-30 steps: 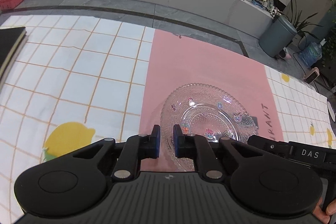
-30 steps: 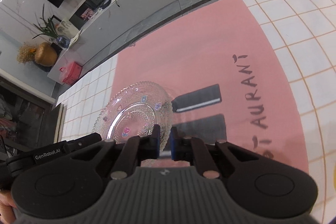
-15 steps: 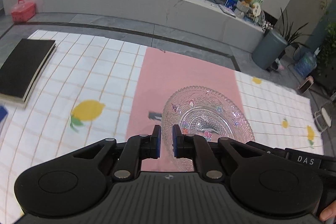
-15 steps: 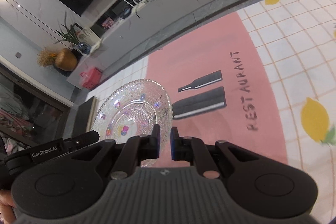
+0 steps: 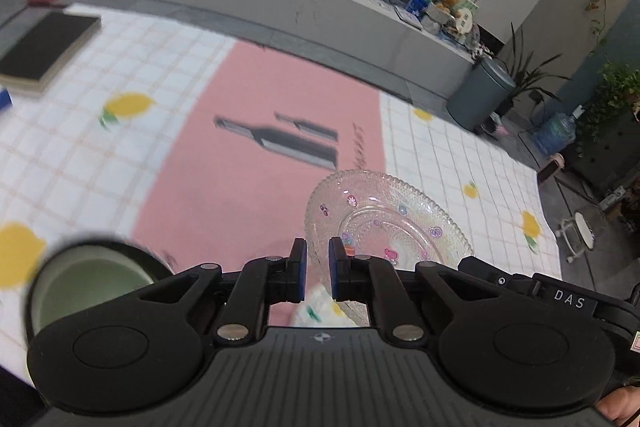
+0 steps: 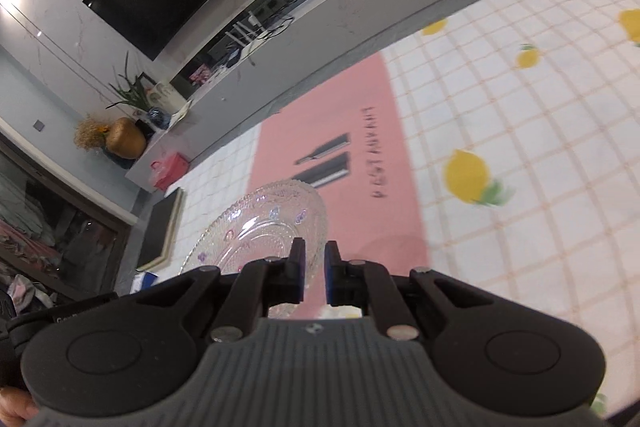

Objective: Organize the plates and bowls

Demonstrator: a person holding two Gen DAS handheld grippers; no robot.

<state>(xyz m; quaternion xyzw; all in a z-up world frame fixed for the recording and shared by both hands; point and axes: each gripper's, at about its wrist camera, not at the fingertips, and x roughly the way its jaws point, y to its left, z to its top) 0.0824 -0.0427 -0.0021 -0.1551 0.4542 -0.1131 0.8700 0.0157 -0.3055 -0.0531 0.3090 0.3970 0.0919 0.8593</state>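
Two grippers hold one clear glass plate [image 5: 394, 223] up in the air above the lemon tablecloth [image 5: 120, 163]. The left gripper [image 5: 318, 261] pinches the plate's near rim on one side. The right gripper [image 6: 315, 261] pinches the rim on the other side. A green bowl [image 5: 90, 285] sits on the cloth, low and left.
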